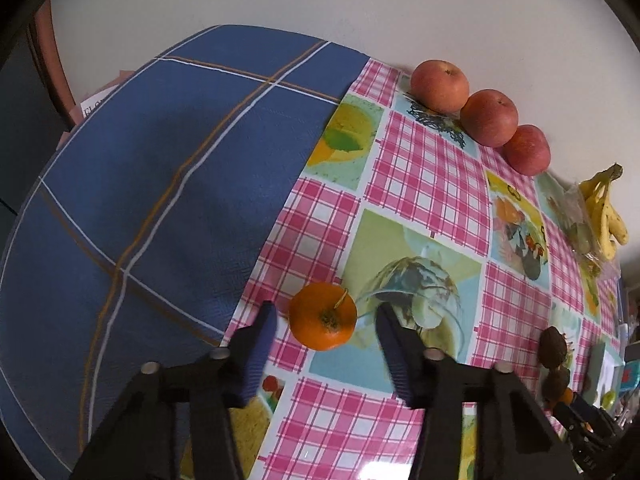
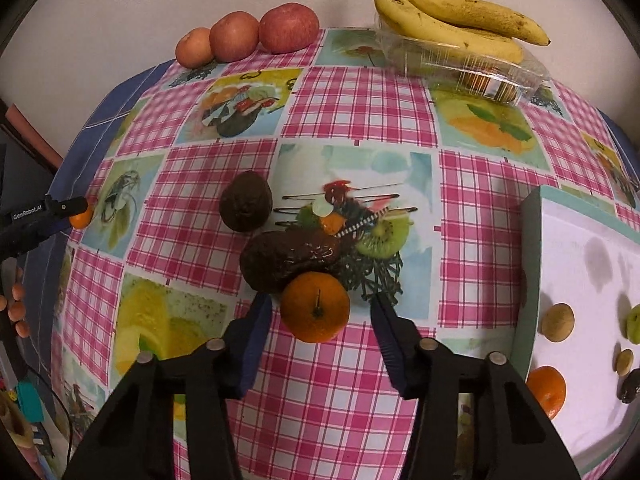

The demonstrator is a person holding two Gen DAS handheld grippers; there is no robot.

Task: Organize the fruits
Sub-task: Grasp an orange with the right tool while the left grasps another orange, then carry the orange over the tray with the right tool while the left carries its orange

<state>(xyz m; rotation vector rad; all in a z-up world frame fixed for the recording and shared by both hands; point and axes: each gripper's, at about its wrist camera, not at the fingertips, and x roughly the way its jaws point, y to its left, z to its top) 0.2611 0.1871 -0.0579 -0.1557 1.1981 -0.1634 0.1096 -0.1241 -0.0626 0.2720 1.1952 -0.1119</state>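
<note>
Oranges sit between our spread fingers on both sides: one orange (image 1: 323,316) inside our left gripper (image 1: 326,312), another (image 2: 315,306) inside our right gripper (image 2: 316,304), touching an avocado (image 2: 280,260). Apples (image 2: 248,34) and bananas (image 2: 452,16) line the wall.

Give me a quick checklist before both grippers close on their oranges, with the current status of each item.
1. Left gripper open: ok.
2. Left orange between the fingers: ok, nearer the left finger, not touching.
3. Right gripper open: ok.
4. Right orange between the fingers: ok.
5. Right orange free of neighbours: not ok, the dark avocado touches it from behind.
6. Drop spot for oranges: cannot tell; the apples line the far edge, the bananas lie on a clear box.
</note>
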